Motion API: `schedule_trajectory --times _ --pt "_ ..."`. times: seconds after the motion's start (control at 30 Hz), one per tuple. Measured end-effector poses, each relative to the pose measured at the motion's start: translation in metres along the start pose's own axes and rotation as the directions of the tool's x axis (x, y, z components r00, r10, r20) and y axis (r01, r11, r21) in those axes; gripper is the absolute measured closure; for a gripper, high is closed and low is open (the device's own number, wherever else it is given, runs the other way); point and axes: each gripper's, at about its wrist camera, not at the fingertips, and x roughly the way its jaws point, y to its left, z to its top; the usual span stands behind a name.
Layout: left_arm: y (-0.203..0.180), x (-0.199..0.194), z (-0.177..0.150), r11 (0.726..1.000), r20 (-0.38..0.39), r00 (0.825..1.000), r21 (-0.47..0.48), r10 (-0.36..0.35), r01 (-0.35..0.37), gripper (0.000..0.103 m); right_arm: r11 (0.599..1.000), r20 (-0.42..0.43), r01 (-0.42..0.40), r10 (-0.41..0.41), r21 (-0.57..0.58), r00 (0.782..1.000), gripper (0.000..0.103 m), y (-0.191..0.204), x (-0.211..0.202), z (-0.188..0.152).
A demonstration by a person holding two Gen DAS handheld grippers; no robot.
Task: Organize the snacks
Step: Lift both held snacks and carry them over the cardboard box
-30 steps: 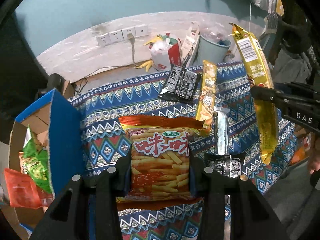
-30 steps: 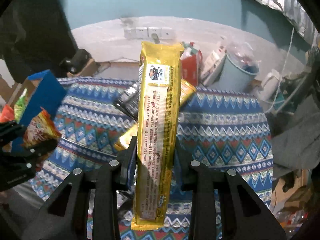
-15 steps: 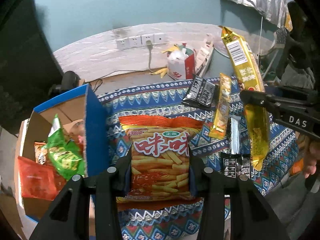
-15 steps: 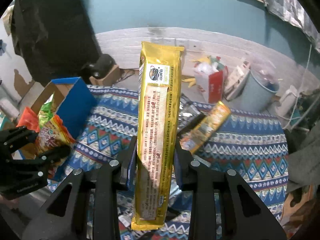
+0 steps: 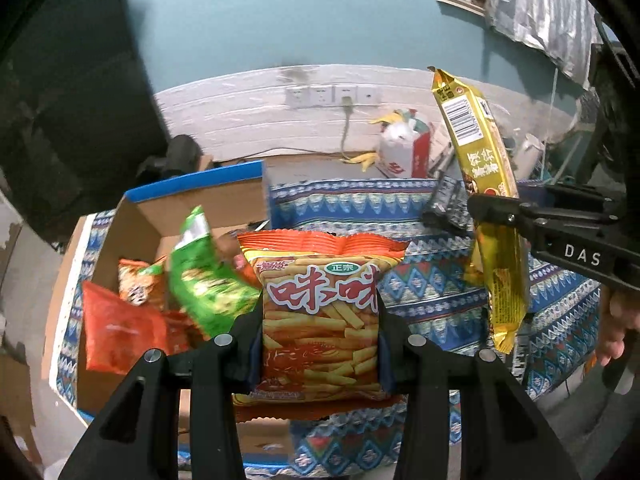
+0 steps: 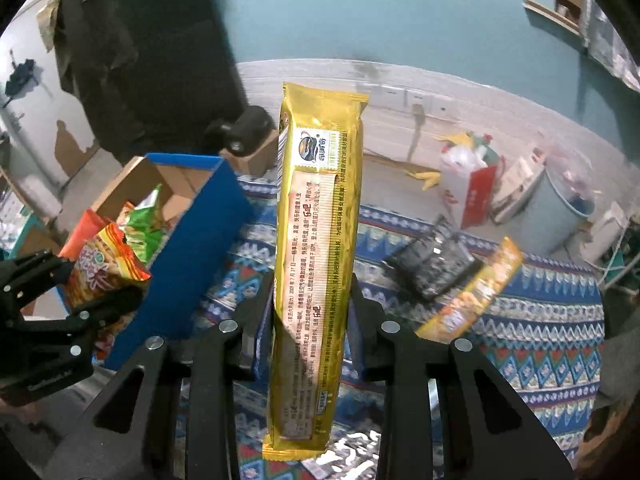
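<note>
Over the box (image 5: 144, 216) at left frame, the left hand-held gripper (image 5: 320, 344) clamps a chips bag (image 5: 320, 312) (right hand-held gripper (image 6: 312, 320) pinching a yellow packet (image 6: 320, 240)), likely needing release next.

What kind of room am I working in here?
Probably a lived-in home room, not a shop: a patterned cloth covers the surface, wall sockets sit on a teal wall, and a cardboard box holds the snacks.
</note>
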Motion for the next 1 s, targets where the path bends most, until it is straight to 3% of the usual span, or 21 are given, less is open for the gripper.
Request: schedule_trajectory --times 0.57,0.67,0.77,1.0 --pt "0.083 0.016 -0.032 0.981 -0.081 0.996 -0.186 0.045 -0.059 0.058 0.993 -0.022 -0.093 0.092 -0.074 0.996 0.073 0.080 0.029 0.025" --pt "0.088 0.017 -0.035 0.978 -0.098 0.994 -0.194 0.059 -0.077 0.051 0.991 -0.024 -0.107 0.105 -0.081 0.994 0.073 0.091 0.031 0.028" --pt "0.093 0.013 -0.036 0.974 -0.092 0.991 -0.200 0.094 -0.111 0.031 0.988 -0.031 -0.133 0.131 -0.072 0.991 0.073 0.098 0.034 0.031" --pt "0.119 -0.002 -0.036 0.959 -0.069 0.988 -0.241 0.135 -0.148 0.030 0.980 -0.025 -0.189 0.188 -0.063 0.982 0.073 0.122 0.037 0.042"
